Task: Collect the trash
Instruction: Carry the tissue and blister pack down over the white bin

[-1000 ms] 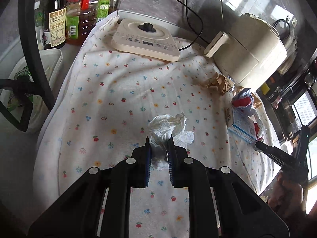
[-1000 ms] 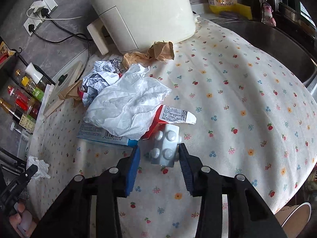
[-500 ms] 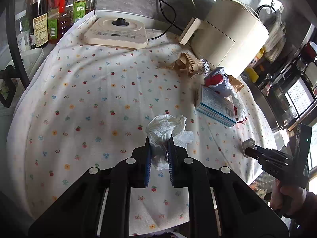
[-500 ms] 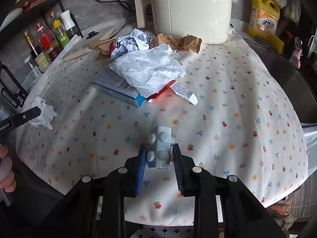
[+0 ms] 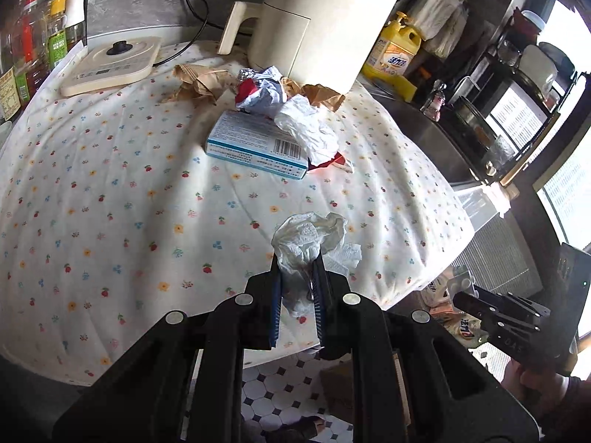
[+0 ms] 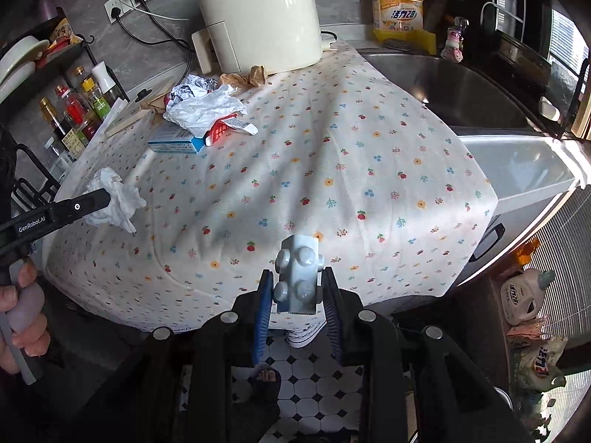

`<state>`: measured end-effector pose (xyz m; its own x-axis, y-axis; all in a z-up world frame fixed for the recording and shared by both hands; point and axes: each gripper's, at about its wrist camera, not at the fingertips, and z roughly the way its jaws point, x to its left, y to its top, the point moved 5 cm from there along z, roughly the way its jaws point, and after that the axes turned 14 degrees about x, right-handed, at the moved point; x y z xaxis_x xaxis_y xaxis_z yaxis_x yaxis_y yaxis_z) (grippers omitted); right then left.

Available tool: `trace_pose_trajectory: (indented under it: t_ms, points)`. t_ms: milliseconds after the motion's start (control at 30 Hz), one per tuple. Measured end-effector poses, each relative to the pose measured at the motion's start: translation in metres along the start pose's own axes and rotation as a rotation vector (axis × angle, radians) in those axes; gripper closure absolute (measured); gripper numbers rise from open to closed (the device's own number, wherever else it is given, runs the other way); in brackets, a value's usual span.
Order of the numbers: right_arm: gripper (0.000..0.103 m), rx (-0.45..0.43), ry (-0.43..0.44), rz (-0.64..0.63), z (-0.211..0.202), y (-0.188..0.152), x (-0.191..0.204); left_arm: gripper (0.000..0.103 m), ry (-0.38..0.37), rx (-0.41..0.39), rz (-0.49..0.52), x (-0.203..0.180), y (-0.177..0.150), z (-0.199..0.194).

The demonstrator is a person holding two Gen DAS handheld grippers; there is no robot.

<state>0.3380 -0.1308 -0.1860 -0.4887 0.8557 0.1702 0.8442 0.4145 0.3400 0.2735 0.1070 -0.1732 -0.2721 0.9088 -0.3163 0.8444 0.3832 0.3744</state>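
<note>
Both grippers loaded, at the near edge of the worktop.

The left gripper (image 5: 296, 288) is nearly closed, pinching a crumpled tissue (image 5: 308, 243); the right gripper (image 6: 298, 295) is clamped on a small blister pack (image 6: 298, 277), holding it upright over the edge of the flowered cloth (image 6: 332, 170). No bin shows in either view, so where to drop them I cannot tell. More trash lies near the cream appliance (image 5: 317, 26): a blue box (image 5: 255, 144), white wrapping paper (image 5: 308, 131) and brown paper (image 5: 199, 79). To do the carry well, I would keep both grips firm, hold the tissue's loose tail clear of the cloth, and release only directly above the bin.
</note>
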Motion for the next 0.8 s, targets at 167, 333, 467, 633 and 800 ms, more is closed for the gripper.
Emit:
trace_pose_trajectory:
  t_ms: [167,333,467,633,800]
  points:
    - [0.076,-0.021,-0.030,0.118,-0.020,-0.042,-0.057,0.088,-0.025,0.039,0.088,-0.057,-0.008,0.017]
    - [0.076,-0.043,-0.065,0.251,-0.036,-0.080,-0.118,0.088,-0.054,0.081,0.193,-0.120,-0.021,0.035]
    - [0.076,-0.048,-0.099,0.327,-0.045,-0.112,-0.156,0.088,-0.082,0.118,0.276,-0.171,-0.035,0.050]
    - [0.076,-0.036,-0.121,0.400,-0.051,-0.156,-0.196,0.088,-0.116,0.160,0.378,-0.234,-0.059,0.066]
    - [0.074,-0.024,-0.137,0.440,-0.054,-0.194,-0.221,0.088,-0.141,0.200,0.463,-0.289,-0.086,0.082]
